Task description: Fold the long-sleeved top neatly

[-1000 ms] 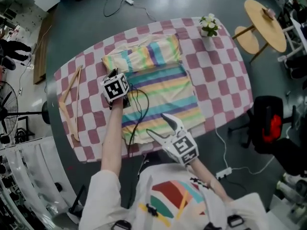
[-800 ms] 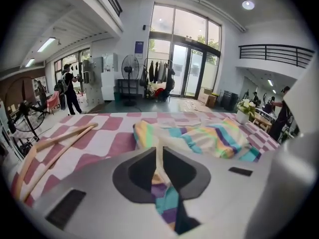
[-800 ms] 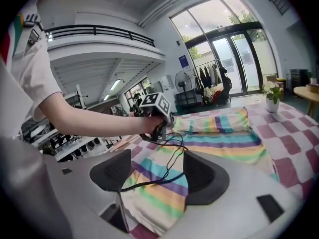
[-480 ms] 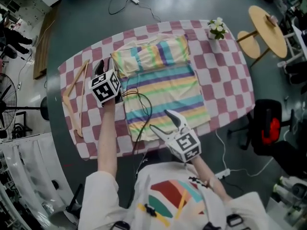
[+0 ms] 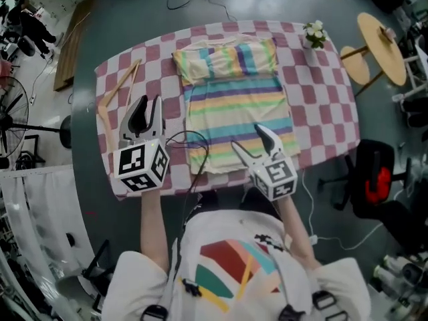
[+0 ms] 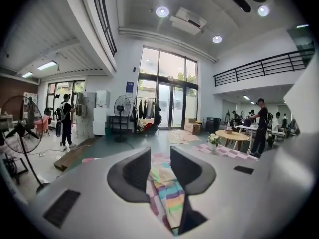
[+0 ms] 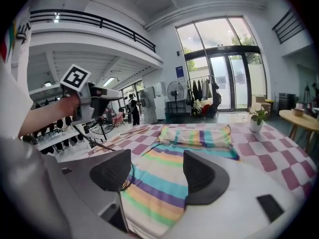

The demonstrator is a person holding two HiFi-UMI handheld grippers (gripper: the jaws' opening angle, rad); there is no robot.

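Your checkered table (image 5: 321,132) carries the striped long-sleeved top (image 5: 237,105) flat in its middle, the far end folded into a band across it. A wooden hanger (image 5: 117,89) lies near the left edge. Your left gripper (image 5: 148,109) hangs between hanger and top; its jaws have just been opening to a narrow gap, with nothing in them. Your right gripper (image 5: 249,139) hovers over the top's near hem, jaws wide and empty. A small potted plant (image 5: 314,35) stands at the far right corner.
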